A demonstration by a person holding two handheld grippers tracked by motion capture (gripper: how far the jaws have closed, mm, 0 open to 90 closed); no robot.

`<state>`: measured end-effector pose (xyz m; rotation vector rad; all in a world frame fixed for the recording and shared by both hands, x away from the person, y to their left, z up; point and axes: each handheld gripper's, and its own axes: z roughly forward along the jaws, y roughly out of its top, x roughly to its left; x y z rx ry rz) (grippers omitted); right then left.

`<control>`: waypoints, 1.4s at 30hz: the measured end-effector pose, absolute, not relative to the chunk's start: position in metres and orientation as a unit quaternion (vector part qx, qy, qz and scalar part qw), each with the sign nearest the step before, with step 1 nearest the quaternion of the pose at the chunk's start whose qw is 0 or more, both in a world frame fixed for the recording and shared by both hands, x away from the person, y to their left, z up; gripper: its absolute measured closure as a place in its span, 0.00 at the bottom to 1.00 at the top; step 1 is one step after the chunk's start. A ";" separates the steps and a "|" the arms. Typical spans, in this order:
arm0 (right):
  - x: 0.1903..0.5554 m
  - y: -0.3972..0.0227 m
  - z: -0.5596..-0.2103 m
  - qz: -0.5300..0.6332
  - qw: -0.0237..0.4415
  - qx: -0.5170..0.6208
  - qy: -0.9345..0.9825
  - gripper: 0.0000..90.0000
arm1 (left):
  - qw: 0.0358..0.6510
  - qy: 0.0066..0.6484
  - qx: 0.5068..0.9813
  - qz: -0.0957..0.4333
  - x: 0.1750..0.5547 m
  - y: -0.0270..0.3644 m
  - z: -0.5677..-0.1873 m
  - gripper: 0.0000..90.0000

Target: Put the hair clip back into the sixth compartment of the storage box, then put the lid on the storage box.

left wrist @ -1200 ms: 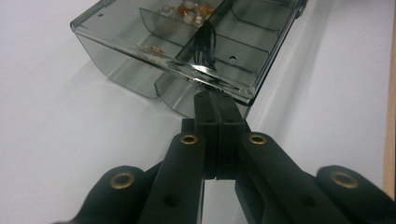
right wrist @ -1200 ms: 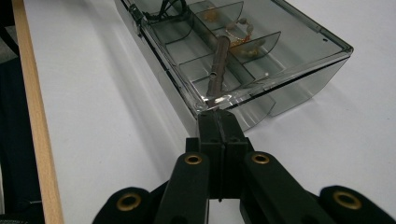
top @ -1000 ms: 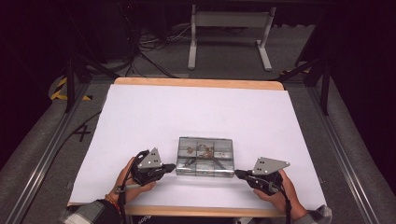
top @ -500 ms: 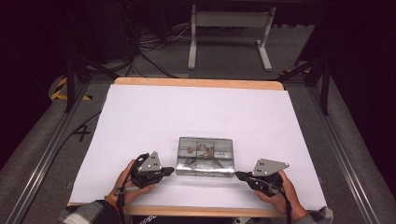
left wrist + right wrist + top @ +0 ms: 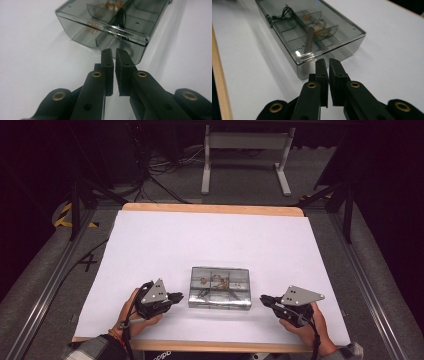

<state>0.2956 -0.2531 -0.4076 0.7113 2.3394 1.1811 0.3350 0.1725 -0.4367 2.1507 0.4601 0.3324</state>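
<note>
The clear plastic box [image 5: 220, 287] lies flat on the white sheet [image 5: 210, 245] that covers the table [image 5: 210, 209], nearer your edge of the sheet than the far one and roughly midway between your two hands. Its lid is closed, and curved partitions divide the inside into compartments. Through the lid you see a dark bundle of cord [image 5: 285, 12] in one end compartment, a thin brown rod [image 5: 309, 40] lying along the box, and small orange-and-white pieces [image 5: 317, 23] in the middle compartments; what those pieces are cannot be told. Your left gripper [image 5: 176, 296] sits just beside the box's left end, level with its near corner, tips pointing at the box and not touching it. In the left gripper view its jaws have just been opening: a narrow slit now stands between the pads, nothing lies in it, and the box's corner is just ahead of the tips [image 5: 114, 53]. Your right gripper [image 5: 264, 299] sits just beside the box's right end, also clear of it. In the right gripper view its jaws have likewise just been opening to a narrow slit that holds nothing, with the box's near corner just ahead of the tips [image 5: 328, 62]. Beyond the table, past the box's far side, a metal frame [image 5: 245, 155] stands on the floor.
</note>
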 end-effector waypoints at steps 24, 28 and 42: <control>0.286 -0.296 -0.394 0.412 0.308 0.283 0.810 0.87 | 0.477 0.234 0.823 0.200 0.326 0.247 -0.423 0.84; 0.285 -0.305 -0.394 0.410 0.319 0.291 0.803 0.85 | 0.479 0.248 0.815 0.211 0.322 0.260 -0.424 0.79; 0.280 -0.336 -0.408 0.399 0.349 0.335 0.779 0.67 | 0.476 0.316 0.784 0.243 0.319 0.301 -0.442 0.53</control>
